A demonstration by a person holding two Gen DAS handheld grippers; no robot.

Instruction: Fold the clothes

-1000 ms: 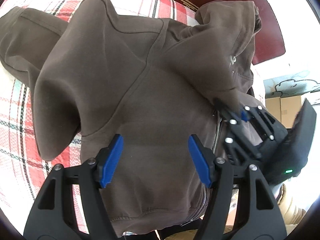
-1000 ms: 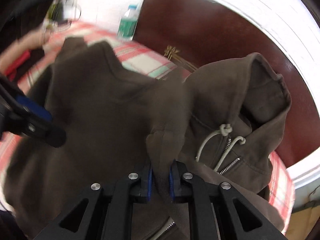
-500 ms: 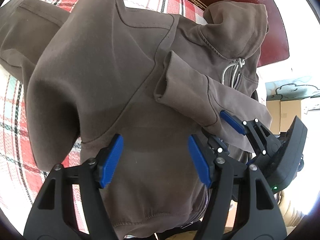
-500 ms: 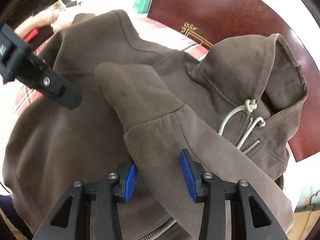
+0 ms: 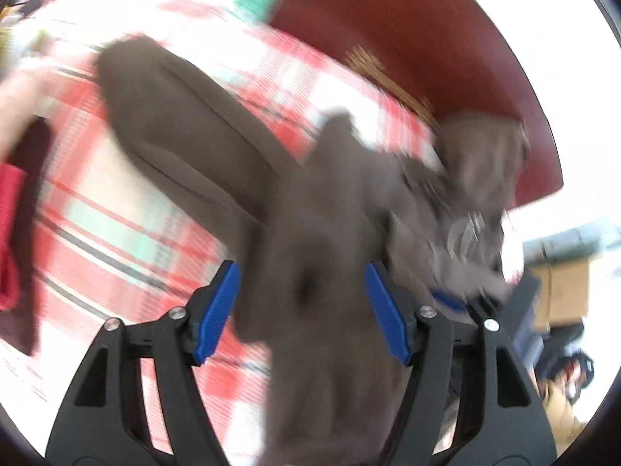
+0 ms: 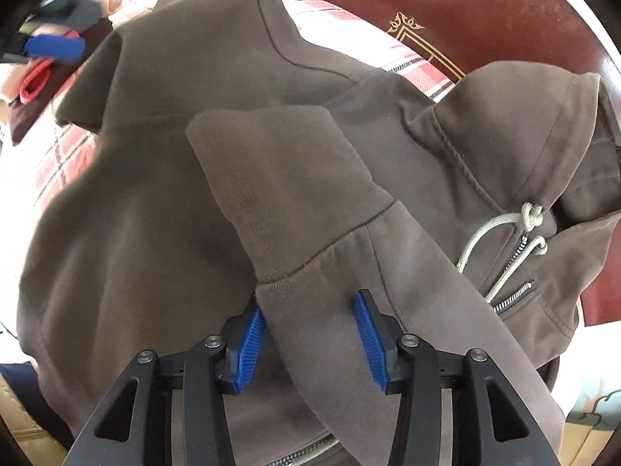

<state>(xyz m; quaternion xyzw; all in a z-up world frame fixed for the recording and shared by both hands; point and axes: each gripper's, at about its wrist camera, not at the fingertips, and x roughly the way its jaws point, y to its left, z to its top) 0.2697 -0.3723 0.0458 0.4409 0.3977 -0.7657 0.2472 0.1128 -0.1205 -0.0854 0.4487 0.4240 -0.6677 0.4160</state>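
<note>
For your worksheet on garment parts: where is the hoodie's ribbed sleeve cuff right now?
In the right wrist view, the sleeve cuff lies centre-frame across the hoodie body, just beyond the open right gripper, left of the drawstring.

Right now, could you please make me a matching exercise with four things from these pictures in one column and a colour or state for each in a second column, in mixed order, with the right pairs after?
Column 1
1. hoodie sleeve
2. drawstring
3. right gripper
4. bedsheet

Column 2
A. open, fingers on either side of cloth
B. red and white plaid
C. folded across the chest of the brown hoodie
D. pale cord, knotted at the end

Pairs: 1-C, 2-D, 3-A, 4-B
</note>
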